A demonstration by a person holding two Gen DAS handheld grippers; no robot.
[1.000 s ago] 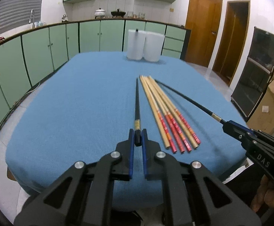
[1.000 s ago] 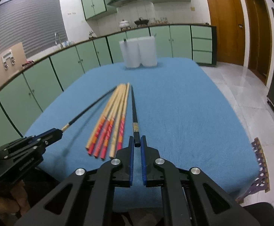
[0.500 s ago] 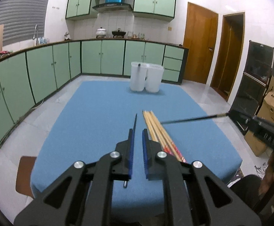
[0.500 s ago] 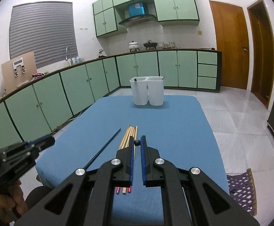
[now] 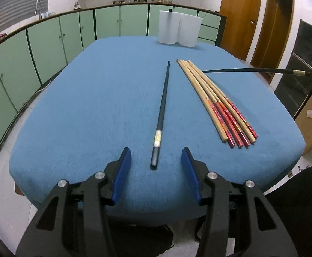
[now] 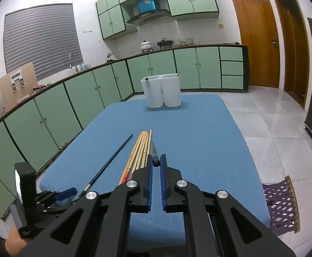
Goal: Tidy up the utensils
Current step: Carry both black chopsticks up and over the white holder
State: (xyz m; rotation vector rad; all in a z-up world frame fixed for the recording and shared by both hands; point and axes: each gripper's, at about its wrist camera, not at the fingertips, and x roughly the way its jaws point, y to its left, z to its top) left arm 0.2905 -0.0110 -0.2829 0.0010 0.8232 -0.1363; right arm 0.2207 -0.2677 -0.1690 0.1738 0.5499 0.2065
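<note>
Nowhere legible writing on chopsticks point(image 5: 218, 98)

Left gripper point(image 5: 156, 158) tilted downward, jaws opening; right gripper point(image 6: 156, 160) clamped tight.

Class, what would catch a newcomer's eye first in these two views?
A bundle of red-ended wooden chopsticks lies on the blue tablecloth, with a black chopstick beside it, loose between the opening left gripper fingers. At the far edge stands a white two-compartment holder.
</note>
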